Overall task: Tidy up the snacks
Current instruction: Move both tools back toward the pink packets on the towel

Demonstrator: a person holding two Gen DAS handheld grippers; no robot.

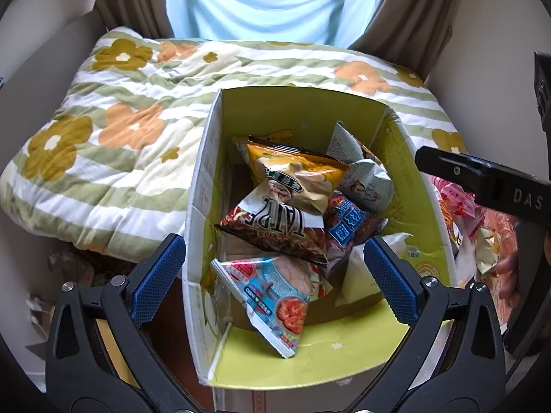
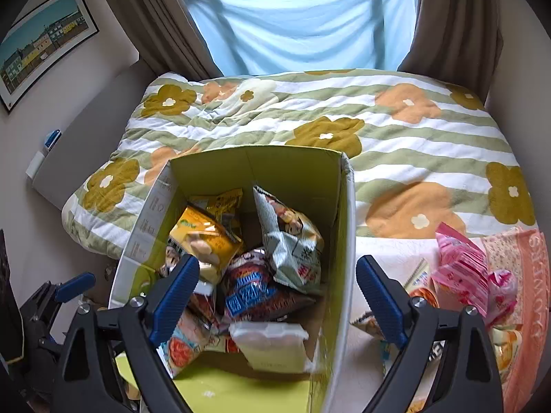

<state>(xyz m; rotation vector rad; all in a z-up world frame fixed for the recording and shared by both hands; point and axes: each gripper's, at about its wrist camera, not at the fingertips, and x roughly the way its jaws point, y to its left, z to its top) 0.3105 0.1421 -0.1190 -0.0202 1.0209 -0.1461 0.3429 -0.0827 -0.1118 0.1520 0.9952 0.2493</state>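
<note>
A cardboard box (image 1: pixel 299 110) with a yellow-green inside stands open at the bed's near edge; it also shows in the right wrist view (image 2: pixel 255 165). Several snack bags lie in it: a yellow chip bag (image 1: pixel 296 172), a brown bag (image 1: pixel 275 230), a light blue noodle pack (image 1: pixel 272 292), a grey bag (image 2: pixel 292 241) and a white pack (image 2: pixel 272 344). My left gripper (image 1: pixel 272 268) is open and empty above the box's near side. My right gripper (image 2: pixel 275 292) is open and empty over the box's right wall. Its body (image 1: pixel 489 182) shows at right in the left wrist view.
More snacks lie right of the box on a pink cloth (image 2: pixel 527 292), among them a pink bag (image 2: pixel 465 268). A flowered striped quilt (image 2: pixel 396 144) covers the bed behind. Brown curtains (image 2: pixel 458 17) and a blue sheet hang at the window. My left gripper (image 2: pixel 62 296) shows at lower left.
</note>
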